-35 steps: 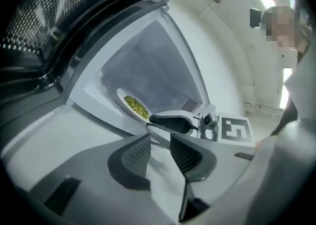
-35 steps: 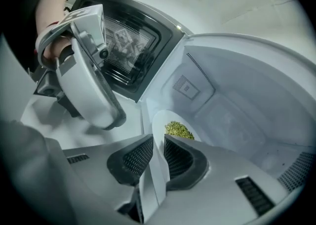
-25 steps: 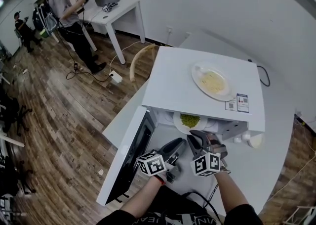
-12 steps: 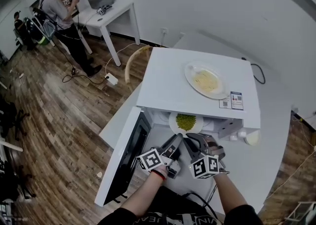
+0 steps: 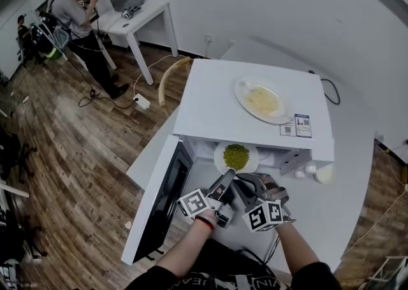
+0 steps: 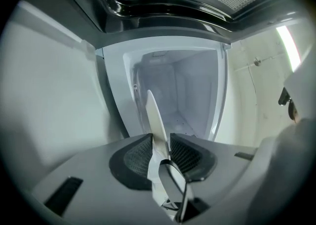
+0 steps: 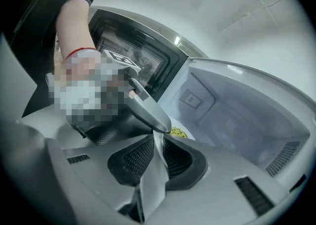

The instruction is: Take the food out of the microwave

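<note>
A white plate point(image 5: 224, 150) of green food point(image 5: 236, 155) sits at the mouth of the open white microwave point(image 5: 255, 123). Both grippers grip its near rim. My left gripper point(image 5: 225, 179) is shut on the rim, which shows edge-on as a thin white blade point(image 6: 154, 115) between its pads point(image 6: 137, 156). My right gripper point(image 5: 242, 185) is shut on the same rim point(image 7: 157, 142) just to the right, its jaws having just closed tighter. From there the green food point(image 7: 178, 132) peeks past the left gripper point(image 7: 145, 108), and the cavity point(image 7: 237, 120) lies behind.
The microwave door point(image 5: 162, 199) hangs open to the left. A second plate of pale food point(image 5: 261, 101) rests on the microwave's top. A small white bowl point(image 5: 325, 175) stands on the table point(image 5: 347, 218) at the right. A person point(image 5: 76, 8) stands by a far desk point(image 5: 143, 14).
The plate of green food has slid forward out from under the microwave's top and now shows almost whole. The left gripper has rolled about its axis. Both hands stay close together.
</note>
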Demonstrator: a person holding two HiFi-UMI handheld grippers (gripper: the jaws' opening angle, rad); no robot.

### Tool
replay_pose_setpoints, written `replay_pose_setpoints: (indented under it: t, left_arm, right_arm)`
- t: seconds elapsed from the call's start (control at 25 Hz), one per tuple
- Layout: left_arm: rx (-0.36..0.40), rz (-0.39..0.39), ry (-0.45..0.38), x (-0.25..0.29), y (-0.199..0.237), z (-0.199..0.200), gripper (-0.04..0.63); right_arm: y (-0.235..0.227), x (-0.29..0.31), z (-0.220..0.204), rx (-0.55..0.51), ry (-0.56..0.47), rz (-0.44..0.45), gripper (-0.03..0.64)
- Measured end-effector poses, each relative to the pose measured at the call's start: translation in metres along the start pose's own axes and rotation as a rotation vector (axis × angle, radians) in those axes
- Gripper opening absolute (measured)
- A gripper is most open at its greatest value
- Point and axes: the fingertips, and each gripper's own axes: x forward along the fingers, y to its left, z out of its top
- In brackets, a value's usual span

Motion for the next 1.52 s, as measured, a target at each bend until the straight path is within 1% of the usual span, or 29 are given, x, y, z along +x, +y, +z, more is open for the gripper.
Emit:
replay_pose_setpoints:
  t: [0.32,0.36,0.44,0.48,0.6,0.68,0.76,0.84,0.92,1.0,1.08,1.16,1.2,1.24,1.36,1.52]
  left_arm:
    - [-0.012,-0.014,0.011,0.005,-0.003,-0.006,0.106]
    - [-0.033,-0.017,0.01,0.005,-0.004,-0.008,0.104]
    - [-0.112,-0.031,-0.001,0.007,-0.006,-0.011,0.097]
    - [-0.133,-0.036,-0.005,0.007,-0.007,-0.011,0.092]
    - [-0.143,-0.044,-0.01,0.008,-0.006,-0.011,0.089]
    - [-0.151,-0.045,-0.009,0.009,-0.007,-0.011,0.086]
    - [-0.171,-0.047,-0.012,0.009,-0.008,-0.012,0.081]
    - [-0.181,-0.051,-0.011,0.009,-0.008,-0.012,0.081]
    - [-0.176,-0.056,-0.011,0.009,-0.008,-0.012,0.08]
    - [-0.179,-0.056,-0.018,0.009,-0.007,-0.011,0.078]
    - [-0.187,-0.057,-0.029,0.008,-0.006,-0.01,0.078]
    - [-0.182,-0.067,-0.031,0.008,-0.007,-0.009,0.078]
    - [-0.175,-0.072,-0.028,0.008,-0.008,-0.01,0.078]
    - [-0.169,-0.077,-0.025,0.008,-0.008,-0.01,0.078]
    - [-0.182,-0.095,-0.02,0.008,-0.012,-0.014,0.078]
    - [-0.186,-0.108,-0.031,0.004,-0.014,-0.012,0.078]
  right_arm:
    - [0.005,-0.008,0.004,0.005,-0.015,0.01,0.072]
    - [0.006,-0.008,0.004,0.009,-0.014,0.011,0.072]
    - [0.006,-0.009,0.003,0.05,-0.012,0.017,0.074]
    - [0.005,-0.01,0.002,0.093,-0.013,0.021,0.074]
    - [-0.002,-0.016,0.002,0.27,-0.025,0.006,0.083]
    - [-0.011,-0.024,0.0,0.405,-0.039,-0.04,0.107]
    - [-0.021,-0.033,-0.008,0.571,-0.044,-0.103,0.109]
    - [-0.028,-0.04,-0.023,0.734,-0.026,-0.171,0.109]
    - [-0.031,-0.041,-0.037,0.846,0.003,-0.225,0.108]
    - [-0.034,-0.04,-0.044,0.95,0.01,-0.263,0.109]
    - [-0.037,-0.04,-0.05,1.094,-0.01,-0.29,0.117]
    - [-0.039,-0.04,-0.053,1.231,-0.044,-0.3,0.12]
    - [-0.039,-0.04,-0.053,1.272,-0.059,-0.301,0.12]
    - [-0.04,-0.039,-0.052,1.29,-0.066,-0.302,0.12]
    - [-0.039,-0.037,-0.052,1.292,-0.05,-0.316,0.121]
    - [-0.038,-0.037,-0.055,1.376,-0.053,-0.341,0.142]
